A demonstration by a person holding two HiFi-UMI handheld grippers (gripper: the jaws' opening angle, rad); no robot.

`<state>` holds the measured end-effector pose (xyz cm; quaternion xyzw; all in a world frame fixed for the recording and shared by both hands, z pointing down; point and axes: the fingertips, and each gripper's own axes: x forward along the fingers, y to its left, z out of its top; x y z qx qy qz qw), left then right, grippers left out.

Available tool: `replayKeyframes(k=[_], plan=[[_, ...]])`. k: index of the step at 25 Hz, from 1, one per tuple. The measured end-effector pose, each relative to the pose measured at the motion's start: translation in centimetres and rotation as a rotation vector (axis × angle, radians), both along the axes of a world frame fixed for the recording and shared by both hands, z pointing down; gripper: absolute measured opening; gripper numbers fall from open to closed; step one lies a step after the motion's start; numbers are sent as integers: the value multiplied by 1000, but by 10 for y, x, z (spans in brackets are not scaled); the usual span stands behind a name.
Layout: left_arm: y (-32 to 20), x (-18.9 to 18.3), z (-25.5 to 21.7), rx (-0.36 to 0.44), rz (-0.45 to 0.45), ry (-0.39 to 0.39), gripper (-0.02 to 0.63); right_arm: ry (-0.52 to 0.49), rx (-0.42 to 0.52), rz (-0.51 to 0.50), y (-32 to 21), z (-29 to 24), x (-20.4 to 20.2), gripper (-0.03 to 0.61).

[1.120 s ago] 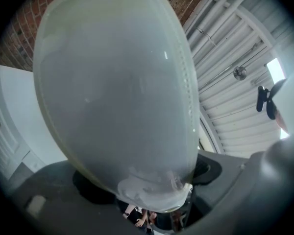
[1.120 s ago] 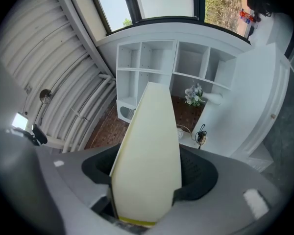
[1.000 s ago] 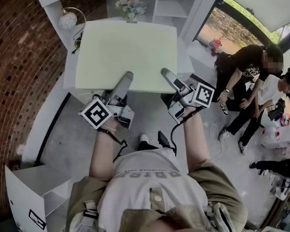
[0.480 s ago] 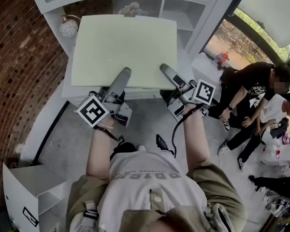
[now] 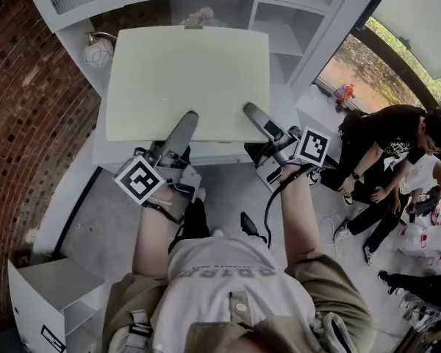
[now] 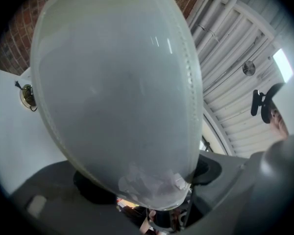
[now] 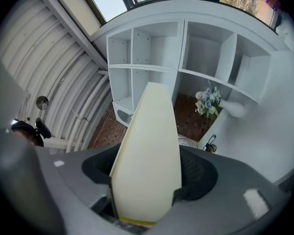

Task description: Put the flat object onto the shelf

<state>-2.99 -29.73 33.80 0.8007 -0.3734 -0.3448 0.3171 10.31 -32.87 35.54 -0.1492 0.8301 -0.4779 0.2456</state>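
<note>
Gripping the panel (image 7: pixel 147 170), the right gripper (image 5: pixel 259 120) sees flowers (image 7: pixel 207 102), seemingly blurred overhead.

Obstacles I log: flowers (image 7: pixel 208 101) in mid cubby, globe lamp (image 5: pixel 98 52) on L ledge, ppl (image 5: pixel 386 149) near R. Free: R cubby (image 5: pixel 279 34) of shelf (image 5: pixel 314 22), open.

- We are facing a brick wall (image 5: pixel 29 123) on our left.
- We are looking down at a grey floor (image 5: pixel 106 226).
- Daylight is entering through a window (image 5: pixel 375 65) on our right.

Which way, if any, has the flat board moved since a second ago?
Yes: the flat board went forward toward the shelf, now hiding most of the flowers.
</note>
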Motion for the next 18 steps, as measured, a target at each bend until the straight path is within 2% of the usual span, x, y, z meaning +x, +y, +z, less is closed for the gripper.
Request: replayKeyframes(k=[6, 12, 15, 18], plan=[[-49, -8, -5, 20, 40, -16, 423, 3, 17, 23, -46, -6, -9, 328], [-106, -33, -18, 33, 70, -17, 423, 11, 49, 46, -99, -24, -32, 328], [-117, -35, -34, 75, 91, -22, 423, 6, 69, 67, -109, -34, -36, 328], [-134, -39, -40, 76, 103, -12, 423, 6, 91, 83, -124, -46, -39, 328]])
